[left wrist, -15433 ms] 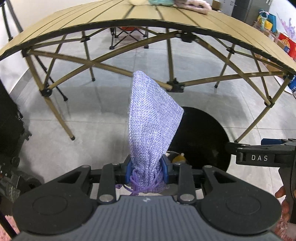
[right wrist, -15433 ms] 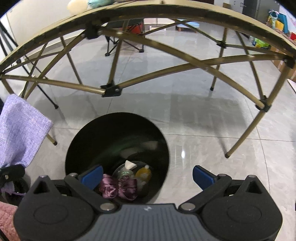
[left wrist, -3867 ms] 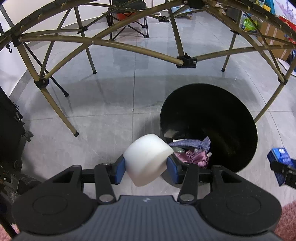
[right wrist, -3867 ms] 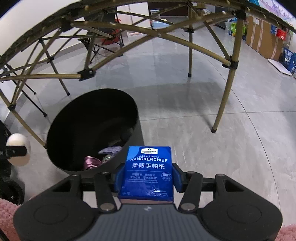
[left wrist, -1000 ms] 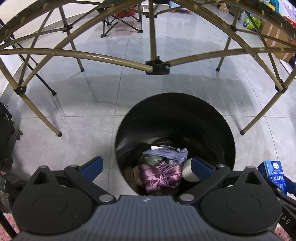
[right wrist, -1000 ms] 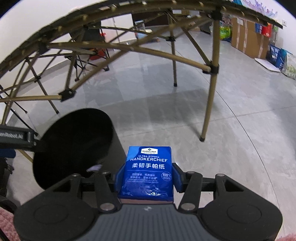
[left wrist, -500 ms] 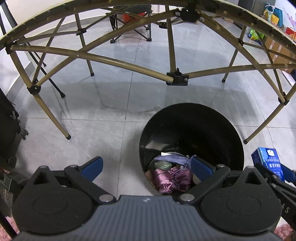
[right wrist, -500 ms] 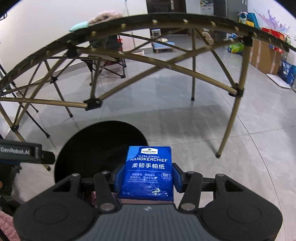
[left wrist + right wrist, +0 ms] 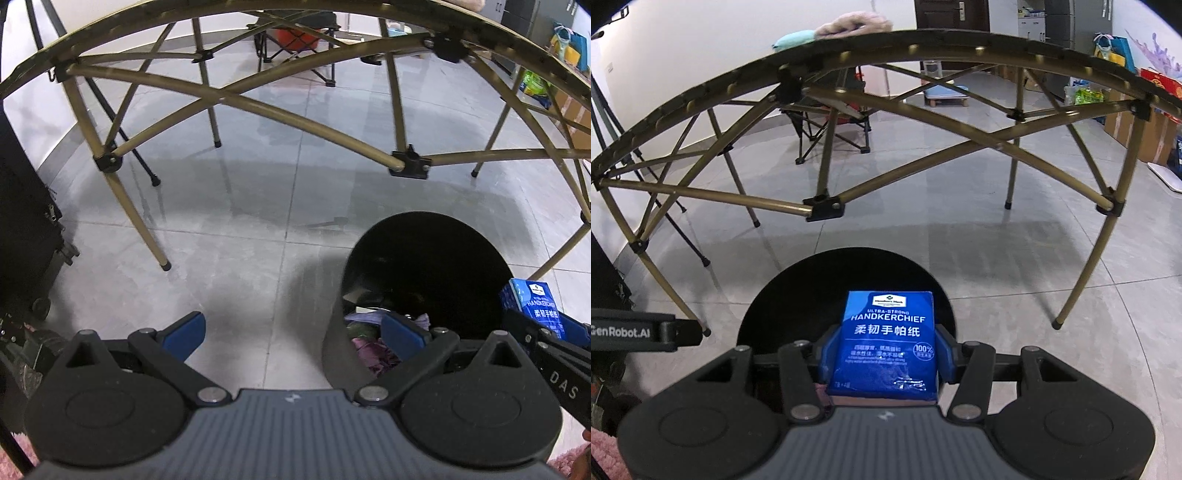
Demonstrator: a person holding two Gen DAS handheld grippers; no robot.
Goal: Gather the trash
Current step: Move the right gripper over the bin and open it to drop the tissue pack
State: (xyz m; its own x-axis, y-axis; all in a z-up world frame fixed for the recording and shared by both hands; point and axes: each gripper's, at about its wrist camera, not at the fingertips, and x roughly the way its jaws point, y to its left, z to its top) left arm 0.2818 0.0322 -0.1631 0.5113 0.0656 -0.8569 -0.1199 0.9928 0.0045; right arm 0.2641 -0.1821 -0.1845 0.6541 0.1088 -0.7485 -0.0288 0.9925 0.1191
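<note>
At the bottom centre of the right wrist view, the right gripper [image 9: 886, 354] has its blue pads clamped on the two sides of a blue tissue pack [image 9: 888, 341]. The pack's face reads "Member's Mark" in a small badge, then "ULTRA-STRONG HANDKERCHIEF", a line of Chinese characters and a round "100%" mark; the smaller print below is too fine to read. Just behind the pack, in the lower middle of the frame, is the dark mouth of a black trash bin [image 9: 783, 299]. At the left edge a black bar carries the words "GenRobot.AI".

In the left wrist view the left gripper [image 9: 291, 330] fills the bottom of the frame with its fingers spread wide and nothing between them. Its right blue pad lies over the bin [image 9: 424, 251], which stands at lower right on the grey tiled floor [image 9: 221, 236]; purple and lavender fabric scraps [image 9: 369, 347] lie inside. At the right edge the pack shows again, above a black gripper body marked "DAS".

Farther off, across the upper half of both views, arches a folding table [image 9: 923, 40] with tan crossed legs. A teal and a pink soft thing [image 9: 846, 24] rest on its top at upper centre. A folding chair [image 9: 831, 122] stands beyond it, and cardboard boxes [image 9: 1145, 129] line the upper right.
</note>
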